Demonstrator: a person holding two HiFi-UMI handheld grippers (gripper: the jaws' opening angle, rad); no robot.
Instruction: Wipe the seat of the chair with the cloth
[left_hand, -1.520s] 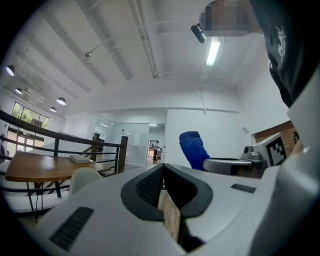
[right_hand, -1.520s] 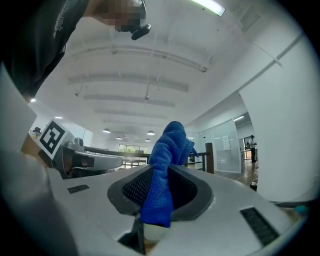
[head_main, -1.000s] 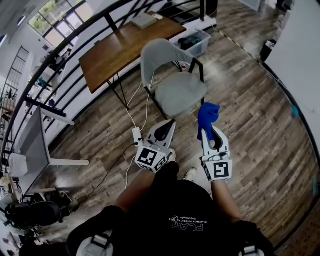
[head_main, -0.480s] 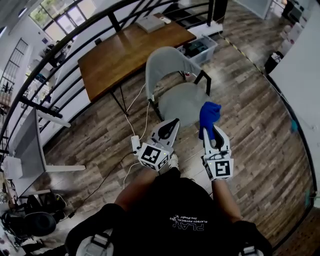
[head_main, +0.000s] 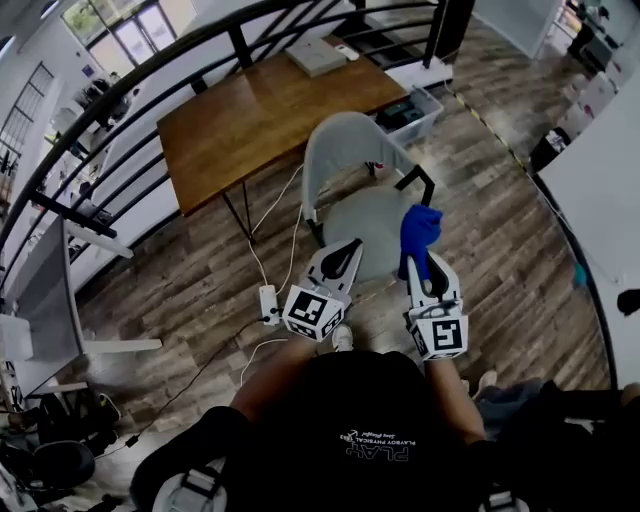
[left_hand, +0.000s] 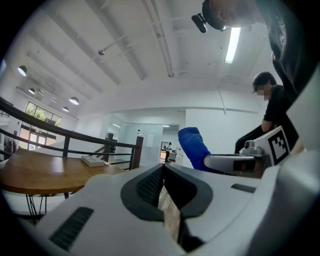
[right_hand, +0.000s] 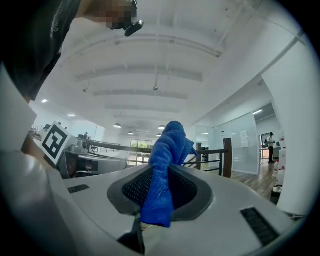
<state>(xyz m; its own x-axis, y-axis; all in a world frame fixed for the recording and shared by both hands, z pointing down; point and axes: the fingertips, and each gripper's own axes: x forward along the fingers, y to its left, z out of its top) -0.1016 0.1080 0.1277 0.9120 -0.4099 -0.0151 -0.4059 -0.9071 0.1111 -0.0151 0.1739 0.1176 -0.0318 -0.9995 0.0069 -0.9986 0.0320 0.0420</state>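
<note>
A grey chair (head_main: 350, 150) stands on the wood floor beside a wooden table; its seat (head_main: 368, 222) lies just beyond both grippers. My right gripper (head_main: 421, 262) is shut on a blue cloth (head_main: 417, 232), which sticks up past the jaws over the seat's right side. In the right gripper view the blue cloth (right_hand: 165, 170) is pinched between the closed jaws and stands upright. My left gripper (head_main: 340, 260) is shut with nothing in it, hovering over the seat's near left edge. From the left gripper view, the blue cloth (left_hand: 195, 148) shows to the right.
A brown wooden table (head_main: 260, 110) stands behind the chair, with a flat grey device (head_main: 315, 57) on its far end. A clear storage bin (head_main: 410, 110) sits on the floor to the right of the chair. A white power strip (head_main: 268, 303) and cables lie on the floor at left. A black railing (head_main: 150, 85) curves behind.
The view has moved toward the chair; the seat now lies right under the gripper tips. Both grippers keep their pose, the cloth still held in the right one.
</note>
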